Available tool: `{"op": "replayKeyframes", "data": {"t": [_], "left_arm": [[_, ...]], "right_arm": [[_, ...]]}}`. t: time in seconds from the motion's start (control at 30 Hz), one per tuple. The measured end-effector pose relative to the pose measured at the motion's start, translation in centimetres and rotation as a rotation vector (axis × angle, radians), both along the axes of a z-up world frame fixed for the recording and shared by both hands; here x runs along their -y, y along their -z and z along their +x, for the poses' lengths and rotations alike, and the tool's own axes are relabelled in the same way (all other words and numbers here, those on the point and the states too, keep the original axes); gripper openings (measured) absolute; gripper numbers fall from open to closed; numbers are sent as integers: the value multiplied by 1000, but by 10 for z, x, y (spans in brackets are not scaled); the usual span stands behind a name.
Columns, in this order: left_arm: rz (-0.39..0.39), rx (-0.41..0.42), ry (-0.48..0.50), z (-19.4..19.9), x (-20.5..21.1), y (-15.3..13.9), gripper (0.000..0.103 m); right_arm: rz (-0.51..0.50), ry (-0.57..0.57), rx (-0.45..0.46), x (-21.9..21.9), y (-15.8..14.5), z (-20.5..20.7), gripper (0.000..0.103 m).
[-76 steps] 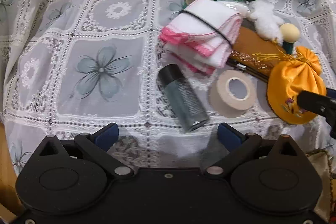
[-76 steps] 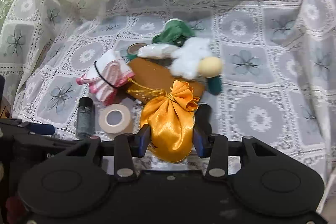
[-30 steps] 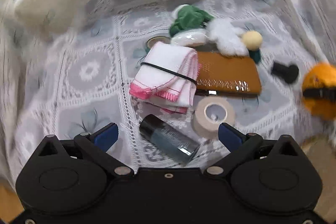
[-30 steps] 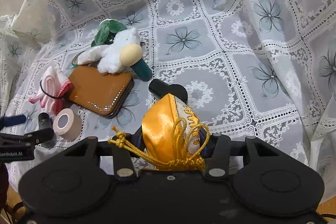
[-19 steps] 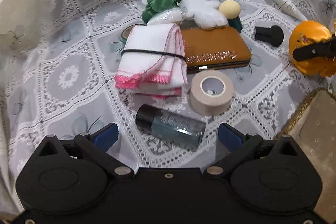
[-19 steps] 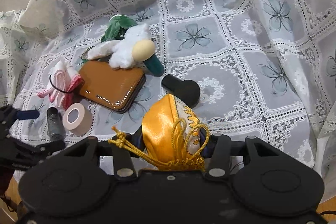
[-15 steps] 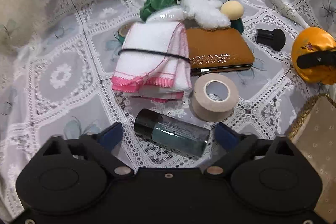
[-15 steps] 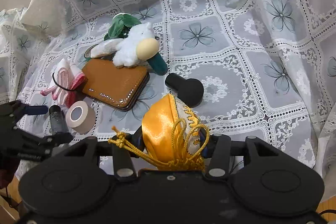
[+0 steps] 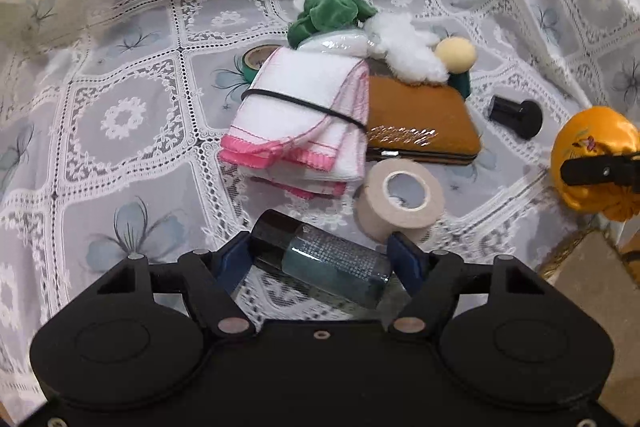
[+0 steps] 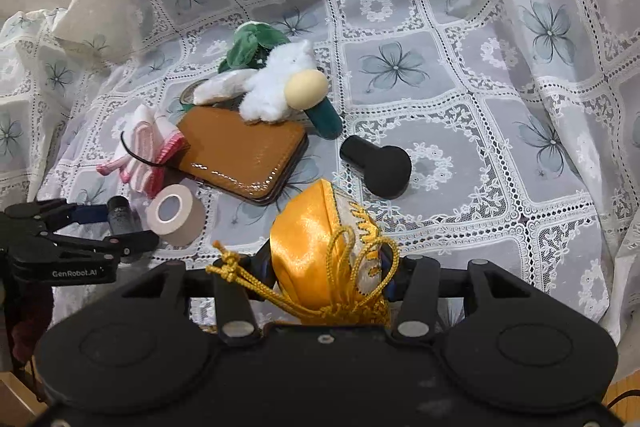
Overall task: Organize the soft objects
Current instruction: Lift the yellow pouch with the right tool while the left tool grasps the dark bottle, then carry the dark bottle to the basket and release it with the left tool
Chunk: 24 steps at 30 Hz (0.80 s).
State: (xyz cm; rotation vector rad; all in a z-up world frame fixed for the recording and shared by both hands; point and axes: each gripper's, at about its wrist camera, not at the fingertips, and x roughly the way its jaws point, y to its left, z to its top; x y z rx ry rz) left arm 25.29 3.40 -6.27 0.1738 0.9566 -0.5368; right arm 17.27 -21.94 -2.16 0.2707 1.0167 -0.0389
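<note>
My right gripper (image 10: 326, 267) is shut on a yellow satin drawstring pouch (image 10: 316, 251) and holds it above the lace cloth; the pouch also shows at the right edge of the left wrist view (image 9: 588, 155). My left gripper (image 9: 320, 259) has its blue fingers around a grey-green bottle with a black cap (image 9: 324, 259), which lies on the cloth. A folded white and pink towel bundle (image 9: 304, 115) with a black band lies beyond it. A white fluffy toy (image 10: 276, 87) and a green plush (image 10: 252, 43) rest at the back of the pile.
A beige tape roll (image 9: 400, 199) lies beside the bottle. A brown wallet (image 9: 420, 123) lies under the towel's edge and the white toy. A black cap-like object (image 10: 378, 163) lies right of it. A green tape roll (image 9: 258, 61) sits behind the towel. A beige box corner (image 9: 596, 267) is at right.
My left gripper has dropped towards the bottle and its fingers have closed in from wide open to either side of it. My right gripper still holds the pouch, slightly lower and closer to the pile.
</note>
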Motion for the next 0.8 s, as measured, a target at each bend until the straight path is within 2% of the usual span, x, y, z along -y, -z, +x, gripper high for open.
{"op": "replayKeyframes", "data": {"t": [0.27,0.5,0.7,0.8], "left_arm": [[15,47,-123,-38,11,-34,68],[7,76,-217,-83,21,-63,68],[-26,48,-276,-126,26,-67,68],[-16,42,-289,-147,31,-65,68]], "right_arm": [[6,-8,36,-4,-19,-15,48],[11,-20,70,-12,-36,-45,48],[23,-35,94,-19,-47,-84,48],[24,-42,102,-22,-50,-103,48]]}}
